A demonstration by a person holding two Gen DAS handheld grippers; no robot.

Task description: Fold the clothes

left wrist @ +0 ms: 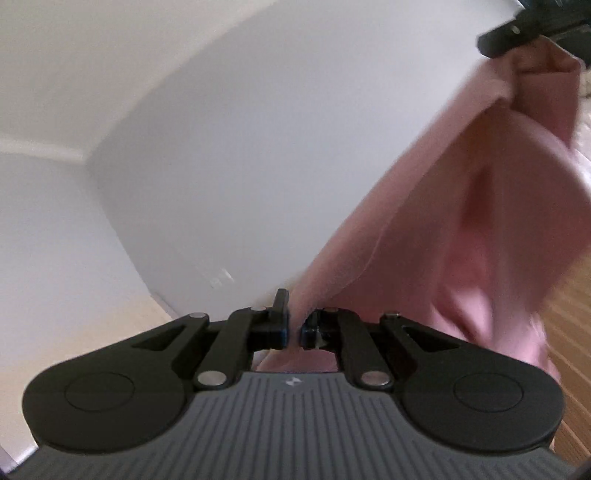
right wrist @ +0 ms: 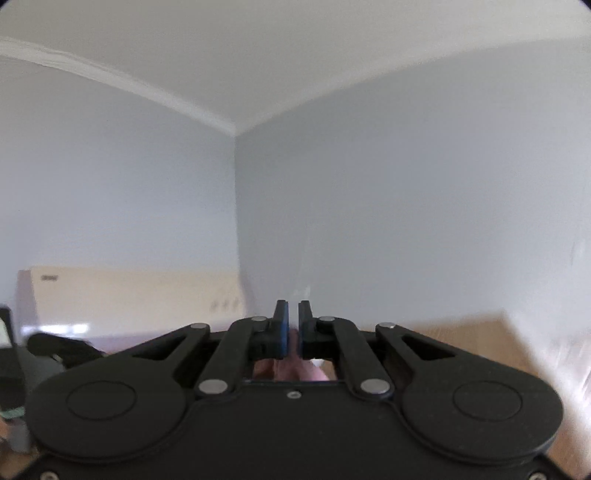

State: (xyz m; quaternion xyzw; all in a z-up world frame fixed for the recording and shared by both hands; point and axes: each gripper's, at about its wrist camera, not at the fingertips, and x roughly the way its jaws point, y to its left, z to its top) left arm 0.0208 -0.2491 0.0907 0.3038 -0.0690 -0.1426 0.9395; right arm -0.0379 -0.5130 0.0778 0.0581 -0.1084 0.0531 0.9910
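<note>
Two grippers share one pink garment, which hangs stretched in the air between them. In the left wrist view, the left gripper has its jaws drawn almost together with a fold of the pink cloth pinched between them – the fabric rises from that nip up and to the right, blurred, with loose folds sagging beside it. At the upper right corner of that view the right gripper shows as a dark shape with the cloth's far end bunched against it. In the right wrist view, the right gripper's jaws stand nearly closed, only a thin slit between the blue pads, and a bit of pink cloth shows in the gap low down behind them – it is clamped on the garment. Both cameras point upward at pale walls and a white ceiling. A strip of wooden floor shows at the right edge of the left view
</note>
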